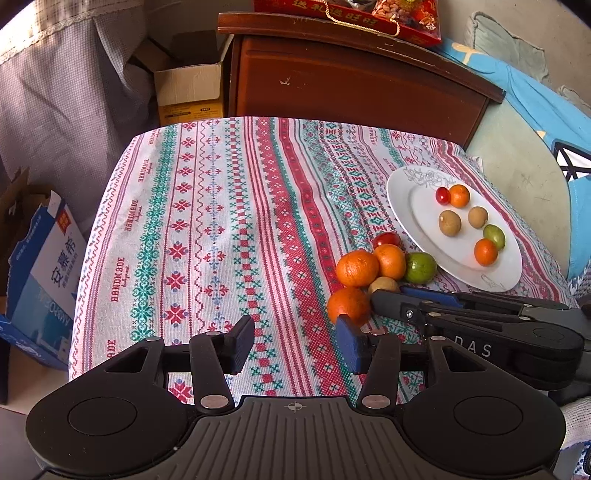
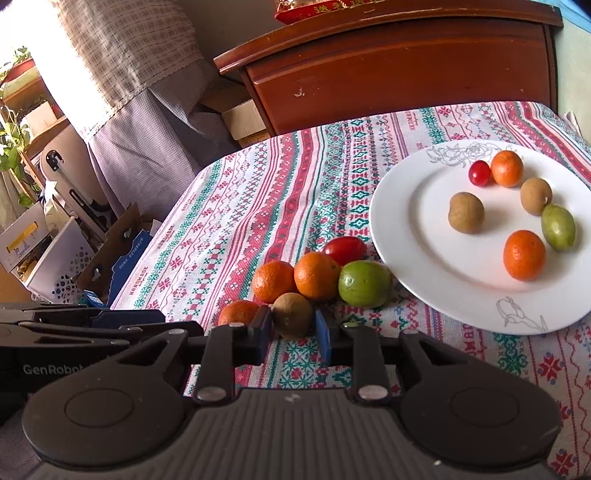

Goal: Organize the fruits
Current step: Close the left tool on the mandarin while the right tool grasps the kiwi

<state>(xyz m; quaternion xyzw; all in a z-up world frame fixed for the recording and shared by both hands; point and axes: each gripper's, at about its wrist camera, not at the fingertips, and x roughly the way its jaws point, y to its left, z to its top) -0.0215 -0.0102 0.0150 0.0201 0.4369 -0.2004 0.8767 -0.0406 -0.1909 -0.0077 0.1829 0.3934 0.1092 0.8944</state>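
A white plate (image 2: 406, 221) on the patterned cloth holds several small fruits: oranges, brown longans, a green fruit and a cherry tomato. Beside its near left rim lies a loose pile: three oranges (image 2: 275, 280), a green fruit (image 2: 364, 282), a red tomato (image 2: 345, 248) and a brown longan (image 2: 293, 314). My right gripper (image 2: 293, 332) is at the pile with its jaws on either side of the brown longan, a small gap on the right. It also shows in the left wrist view (image 1: 384, 295). My left gripper (image 1: 295, 345) is open and empty above the cloth, left of the pile.
A dark wooden cabinet (image 1: 351, 77) stands behind the table with a red gift box (image 1: 351, 13) on top. Cardboard boxes (image 1: 188, 88) sit on the floor to the left. A bed with blue bedding (image 1: 535, 107) is at the right.
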